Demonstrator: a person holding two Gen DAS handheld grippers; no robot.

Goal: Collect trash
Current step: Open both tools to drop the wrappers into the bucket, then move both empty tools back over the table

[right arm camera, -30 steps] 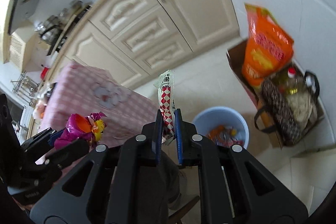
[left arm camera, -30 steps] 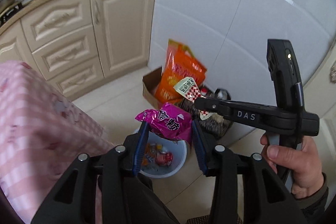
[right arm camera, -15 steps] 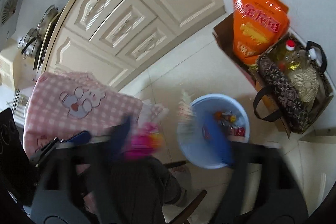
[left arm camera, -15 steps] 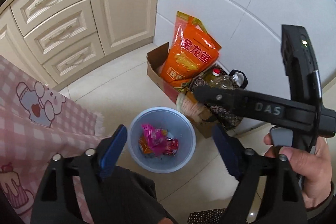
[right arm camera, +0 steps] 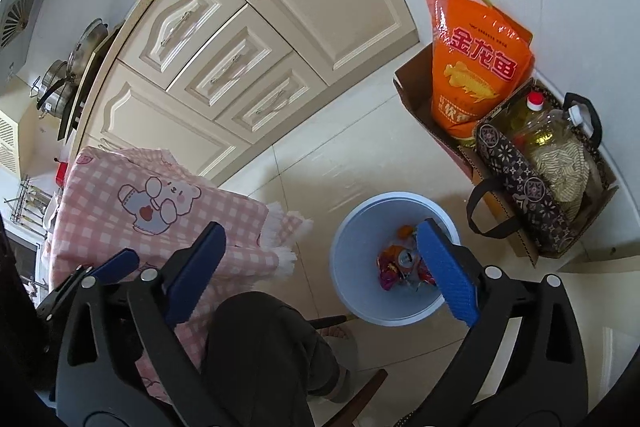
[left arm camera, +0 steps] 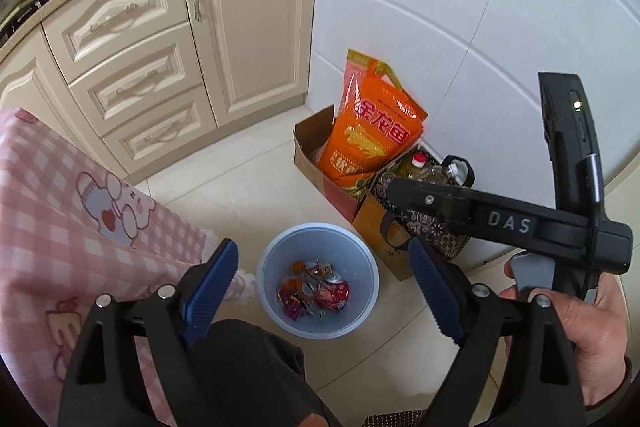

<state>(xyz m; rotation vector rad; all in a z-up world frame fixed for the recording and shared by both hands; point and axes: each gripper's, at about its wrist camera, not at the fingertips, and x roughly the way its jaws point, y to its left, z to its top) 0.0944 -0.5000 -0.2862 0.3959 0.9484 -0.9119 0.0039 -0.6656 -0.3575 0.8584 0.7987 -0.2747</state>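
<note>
A pale blue bin (left arm camera: 360, 269) stands on the tiled floor and holds several colourful wrappers (left arm camera: 314, 291). My left gripper (left arm camera: 324, 291) is open and empty, held high above the bin. My right gripper (right arm camera: 326, 267) is also open and empty above the bin (right arm camera: 352, 239); the wrappers (right arm camera: 394, 265) lie at its bottom. In the left wrist view the right gripper's black body (left arm camera: 500, 219) crosses at the right, held by a hand (left arm camera: 592, 331).
A table with a pink checked cloth (left arm camera: 60, 227) stands at the left. Cream cabinets (left arm camera: 160, 39) line the back. A cardboard box (left arm camera: 316, 167) with an orange bag (left arm camera: 372, 135) and a patterned tote (right arm camera: 532, 179) with an oil bottle stand by the white wall. The person's dark-clad knee (right arm camera: 264, 343) is below.
Both grippers opened. The magenta wrapper left the left gripper and the checked wrapper left the right gripper; both dropped down into the bin.
</note>
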